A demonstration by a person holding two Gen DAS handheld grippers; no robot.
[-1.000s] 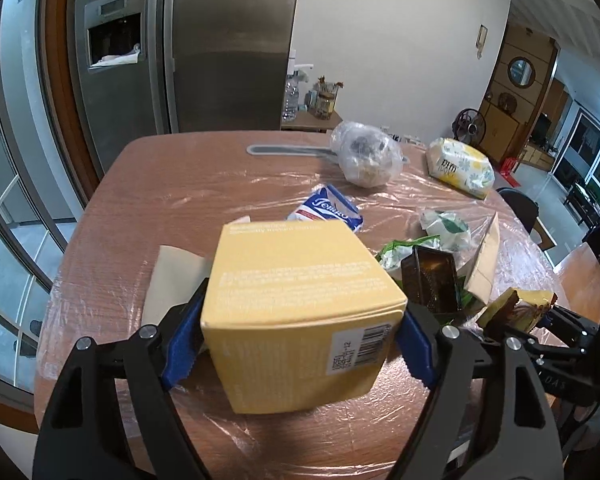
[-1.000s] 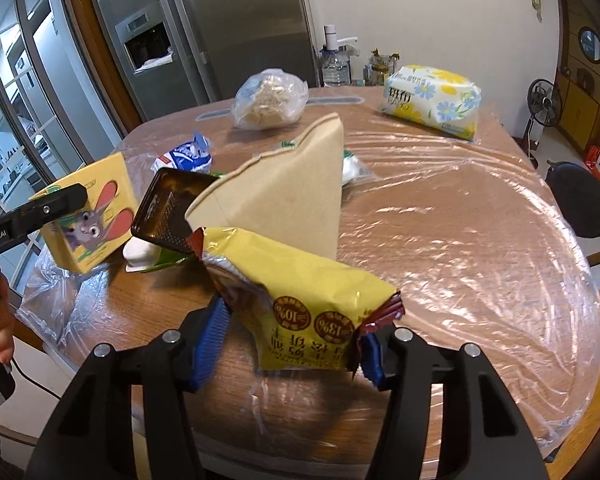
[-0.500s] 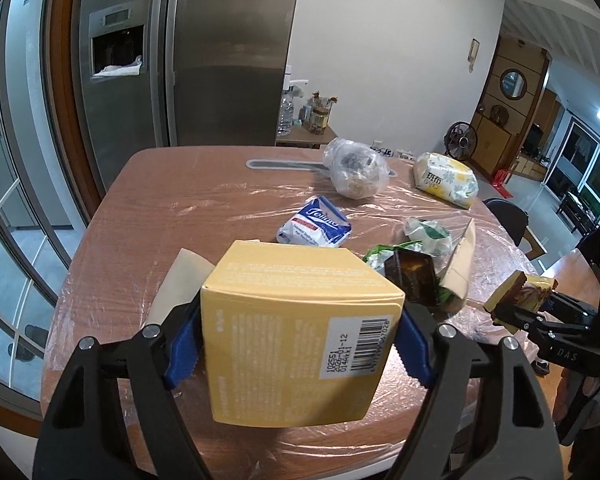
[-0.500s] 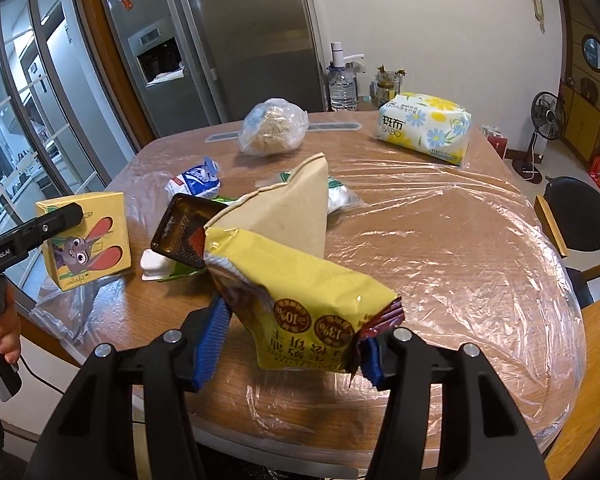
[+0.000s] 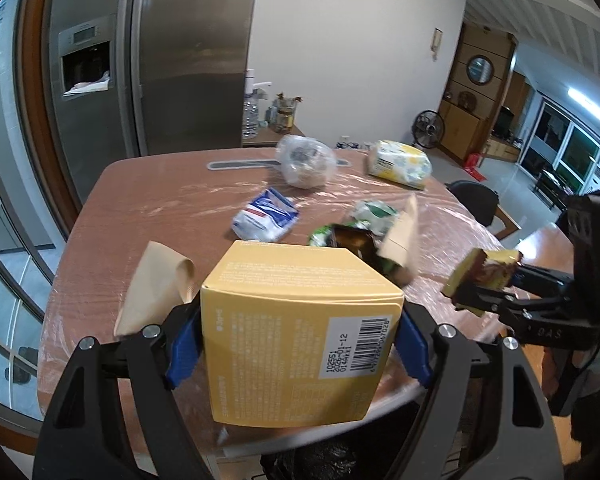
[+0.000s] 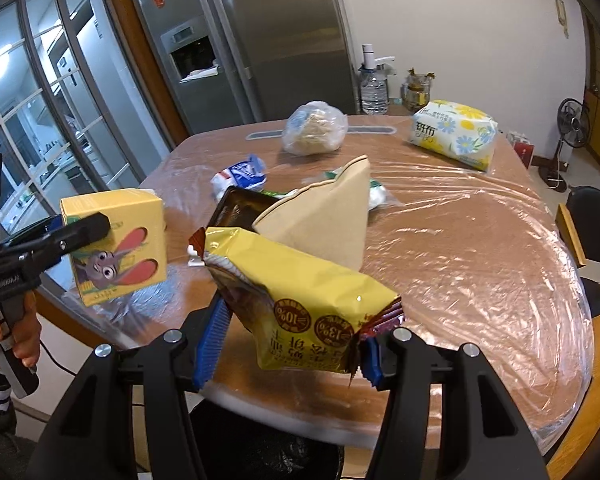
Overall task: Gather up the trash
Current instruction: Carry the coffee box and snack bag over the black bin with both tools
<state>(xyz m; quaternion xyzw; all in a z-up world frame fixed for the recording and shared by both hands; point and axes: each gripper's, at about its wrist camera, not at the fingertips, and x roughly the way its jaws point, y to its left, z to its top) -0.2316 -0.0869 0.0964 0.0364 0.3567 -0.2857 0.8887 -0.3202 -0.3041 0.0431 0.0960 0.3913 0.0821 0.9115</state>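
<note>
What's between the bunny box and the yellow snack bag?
Nothing but air and table edge. The right wrist view shows the box and bag apart, each held up.

Yellow box [image 5: 296, 320]: matt printed cardboard, smooth. Snack wrapper [image 6: 300, 300]: glossy crinkled plastic film. Worktop [image 6: 480, 248]: brown wood-look surface under clear, wrinkled, shiny plastic sheet. Brown bag [image 6: 320, 216]: matt paper. Far fridge [image 6: 268, 40]: brushed metal, dull sheen. Far tissue pack [image 6: 454, 134]: glossy soft plastic. Gripper frames: matt black plastic, blue ribbed pads [image 6: 210, 340].
</note>
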